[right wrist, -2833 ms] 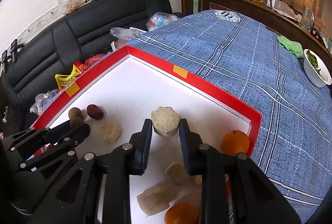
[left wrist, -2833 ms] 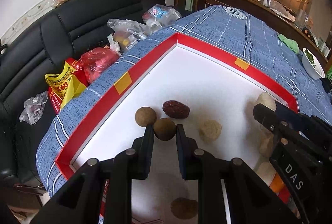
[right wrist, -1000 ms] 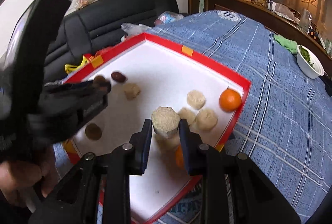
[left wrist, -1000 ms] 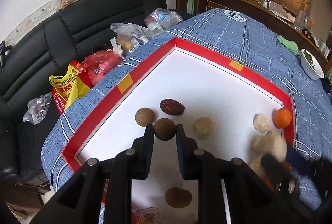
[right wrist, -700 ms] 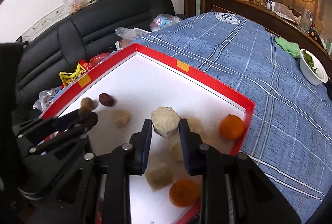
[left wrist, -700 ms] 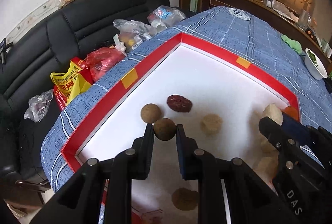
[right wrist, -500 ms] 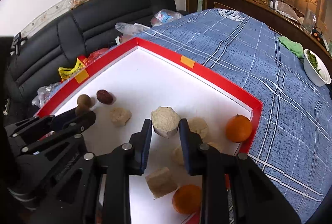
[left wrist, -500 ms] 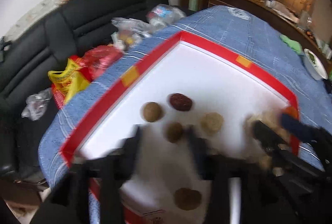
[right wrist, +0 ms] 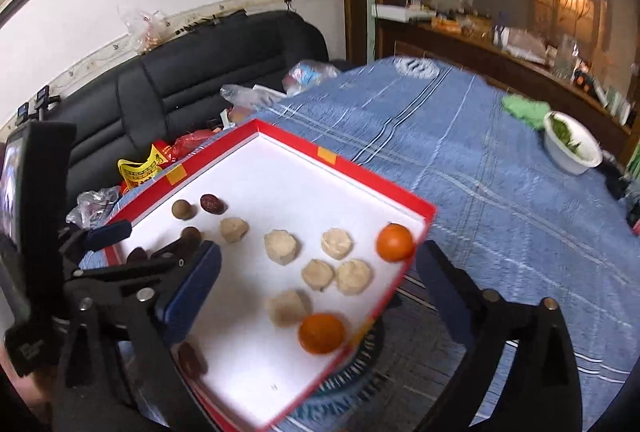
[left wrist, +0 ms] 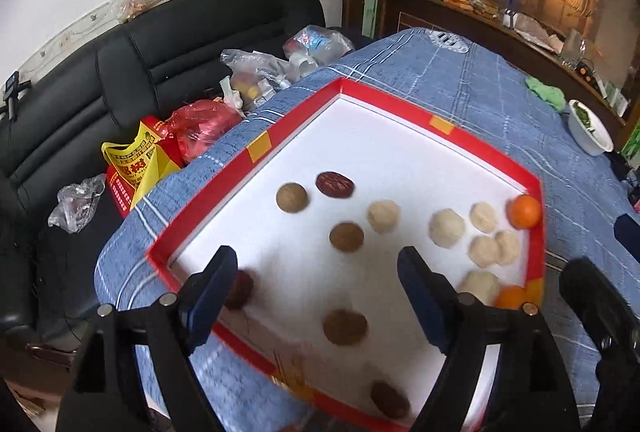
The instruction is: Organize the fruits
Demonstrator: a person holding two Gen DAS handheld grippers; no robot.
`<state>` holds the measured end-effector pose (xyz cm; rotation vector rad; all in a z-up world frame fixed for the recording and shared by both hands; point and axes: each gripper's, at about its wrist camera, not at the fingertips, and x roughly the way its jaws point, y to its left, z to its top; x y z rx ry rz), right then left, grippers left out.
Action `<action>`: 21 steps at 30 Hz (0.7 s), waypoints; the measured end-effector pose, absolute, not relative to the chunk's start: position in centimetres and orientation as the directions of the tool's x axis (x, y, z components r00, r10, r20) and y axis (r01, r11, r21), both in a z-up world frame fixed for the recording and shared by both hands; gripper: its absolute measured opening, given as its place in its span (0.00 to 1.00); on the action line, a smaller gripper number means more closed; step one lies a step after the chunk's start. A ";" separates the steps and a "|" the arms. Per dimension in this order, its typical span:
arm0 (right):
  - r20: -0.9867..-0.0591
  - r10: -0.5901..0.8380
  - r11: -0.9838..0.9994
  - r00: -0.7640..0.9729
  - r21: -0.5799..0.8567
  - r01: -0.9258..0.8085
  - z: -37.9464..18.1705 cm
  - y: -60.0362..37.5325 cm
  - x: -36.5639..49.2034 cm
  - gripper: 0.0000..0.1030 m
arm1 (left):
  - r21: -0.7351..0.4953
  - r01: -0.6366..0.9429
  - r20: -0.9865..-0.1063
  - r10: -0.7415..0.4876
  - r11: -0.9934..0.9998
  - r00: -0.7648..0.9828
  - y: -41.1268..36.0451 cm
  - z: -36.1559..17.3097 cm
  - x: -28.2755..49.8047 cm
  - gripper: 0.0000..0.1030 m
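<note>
Two oranges, six pale peeled fruits, three brown longans, three red dates.

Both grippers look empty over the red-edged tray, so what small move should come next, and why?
Probably lower the left gripper onto the lone pale rough piece lying among the round brown fruits and shift it toward the pale cluster by the orange fruit. Both grippers have just opened and hold nothing; the right gripper hangs over that cluster.

Yellow bag beside the sofa: red printed characters, too small and blurred to read. Round white emblem on the blue cloth: illegible. No other readable text.
</note>
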<state>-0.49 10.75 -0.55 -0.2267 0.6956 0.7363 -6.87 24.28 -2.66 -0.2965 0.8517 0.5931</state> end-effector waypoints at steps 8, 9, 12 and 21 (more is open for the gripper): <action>-0.644 0.571 0.684 0.509 0.030 -0.729 -0.7 7.5 -2.9 1.00 | -0.030 -0.591 -0.756 0.368 0.806 0.541 22.4 -1.9 -9.3 0.93; -0.649 0.576 0.670 0.497 0.026 -0.742 -0.9 7.4 -3.1 1.00 | -0.029 -0.591 -0.758 0.368 0.806 0.539 22.4 -1.9 -9.5 0.97; -0.666 0.578 0.643 0.472 0.015 -0.766 -1.6 7.1 -3.6 1.00 | -0.014 -0.601 -0.752 0.388 0.799 0.533 22.2 -2.0 -10.1 1.00; -0.669 0.582 0.620 0.463 -0.003 -0.784 -1.5 7.2 -4.1 1.00 | -0.028 -0.582 -0.714 0.391 0.813 0.581 22.2 -1.1 -10.6 1.00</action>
